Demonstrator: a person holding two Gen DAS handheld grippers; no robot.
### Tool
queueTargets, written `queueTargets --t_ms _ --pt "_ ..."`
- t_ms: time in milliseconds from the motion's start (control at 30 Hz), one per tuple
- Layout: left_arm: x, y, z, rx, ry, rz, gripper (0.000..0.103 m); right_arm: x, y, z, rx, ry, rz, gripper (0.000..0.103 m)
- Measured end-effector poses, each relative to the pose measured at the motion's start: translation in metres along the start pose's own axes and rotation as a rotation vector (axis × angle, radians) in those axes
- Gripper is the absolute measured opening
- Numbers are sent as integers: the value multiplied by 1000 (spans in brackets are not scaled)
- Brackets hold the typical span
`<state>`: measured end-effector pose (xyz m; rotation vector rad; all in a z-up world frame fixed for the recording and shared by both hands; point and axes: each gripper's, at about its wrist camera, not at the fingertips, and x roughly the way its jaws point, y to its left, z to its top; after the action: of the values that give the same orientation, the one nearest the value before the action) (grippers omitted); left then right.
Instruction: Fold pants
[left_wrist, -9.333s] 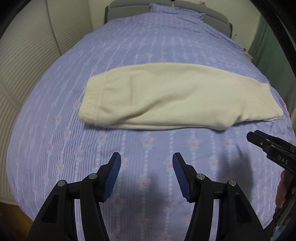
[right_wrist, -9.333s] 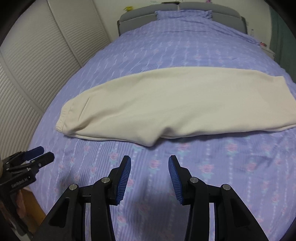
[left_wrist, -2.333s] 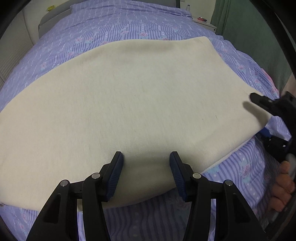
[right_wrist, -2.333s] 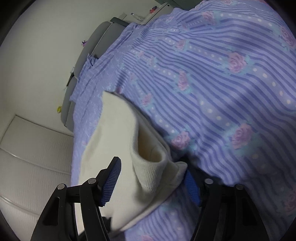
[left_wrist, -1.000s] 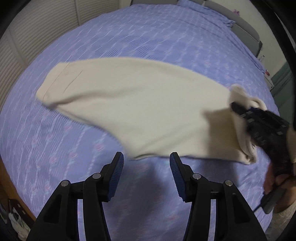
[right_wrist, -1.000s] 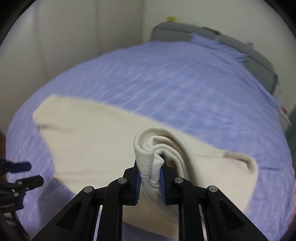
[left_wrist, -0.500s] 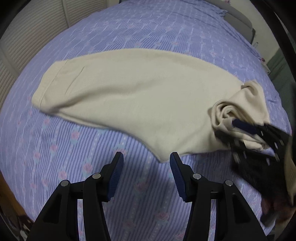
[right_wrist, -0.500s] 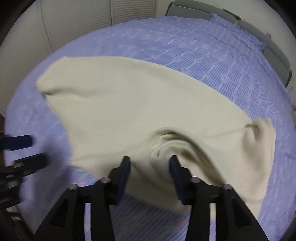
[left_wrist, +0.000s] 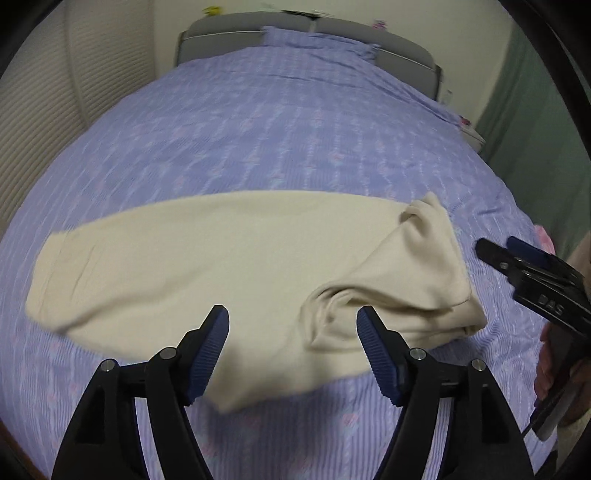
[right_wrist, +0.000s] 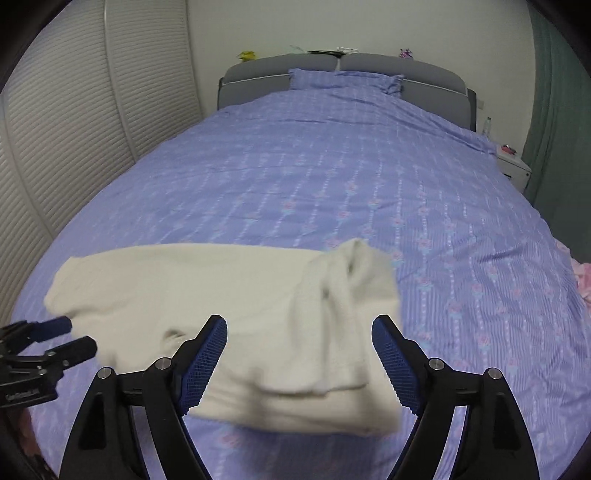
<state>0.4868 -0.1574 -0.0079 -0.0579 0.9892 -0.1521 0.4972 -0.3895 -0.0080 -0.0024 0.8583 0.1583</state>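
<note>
Both tongs, left (left_wrist: 291, 325) and right (right_wrist: 299, 336), are hanging spread and empty; cream pants (left_wrist: 207, 266) are lying crosswise, bunched end nearer the right.

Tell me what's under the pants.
The pants lie on the bedspread; their right end is folded back onto them. Anything beneath the cloth is hidden.

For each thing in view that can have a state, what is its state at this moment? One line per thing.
pants: lying on the bed, held by neither gripper, right end turned back over itself in a loose, rumpled fold.
left gripper: open, empty, above the near edge of the pants.
right gripper: open, empty, above the folded end.
bed cover: spread over the bed, slightly wrinkled.
</note>
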Motion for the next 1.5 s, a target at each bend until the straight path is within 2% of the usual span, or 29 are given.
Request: queueTargets --t_ms 100,200,233,333,433,500,633,700,767,800,867,933,1000,1067,1167,1267,1300,1333,1367,1433,1500 --pt "19 -11 5 48 57 -72 71 27 -13 2 26 60 61 82" --pt "29 -13 -1 85 98 -70 71 46 -23 4 51 87 63 82" --pt "33 -12 -2 86 111 -79 71 50 -27 4 66 94 88 82" --pt "46 -8 -2 56 141 -82 71 58 -31 4 79 117 133 82" --pt "60 -1 0 8 181 -85 71 61 -35 0 62 125 125 82" --pt "72 3 0 -18 202 -113 71 65 -39 -4 86 139 156 82" --pt "101 13 -2 -67 254 -118 70 77 -45 -13 124 168 193 82" --pt "109 20 -4 -117 269 -150 65 85 -46 -19 140 185 209 82" --pt "109 20 -5 -144 269 -198 41 89 -47 -24 155 195 219 82" --pt "109 17 -5 -139 274 -216 34 91 -48 -26 166 199 224 82" --pt "104 10 -6 -108 259 -196 26 97 -48 -32 192 223 230 81" --pt "98 9 -5 -80 247 -202 21 98 -47 -35 209 232 230 70" --pt "90 12 -4 -90 243 -245 19 92 -44 -34 208 232 210 30" --pt "77 17 -4 -134 245 -308 18 78 -43 -26 268 217 220 28" --pt "60 19 -2 -167 242 -400 18 47 -41 2 316 127 218 26" --pt "41 18 -1 -181 230 -490 18 8 -39 51 397 -30 253 26" --pt "39 17 -1 -187 230 -505 18 3 -33 71 387 -54 255 25" --pt "35 18 0 -199 233 -525 18 2 -26 89 373 -74 258 18" --pt "34 20 1 -209 236 -536 18 4 -18 104 350 -82 270 6" --pt "37 29 2 -230 238 -543 18 22 14 139 267 -53 262 6" --pt "47 45 1 -280 252 -528 15 41 44 158 188 -19 235 6"
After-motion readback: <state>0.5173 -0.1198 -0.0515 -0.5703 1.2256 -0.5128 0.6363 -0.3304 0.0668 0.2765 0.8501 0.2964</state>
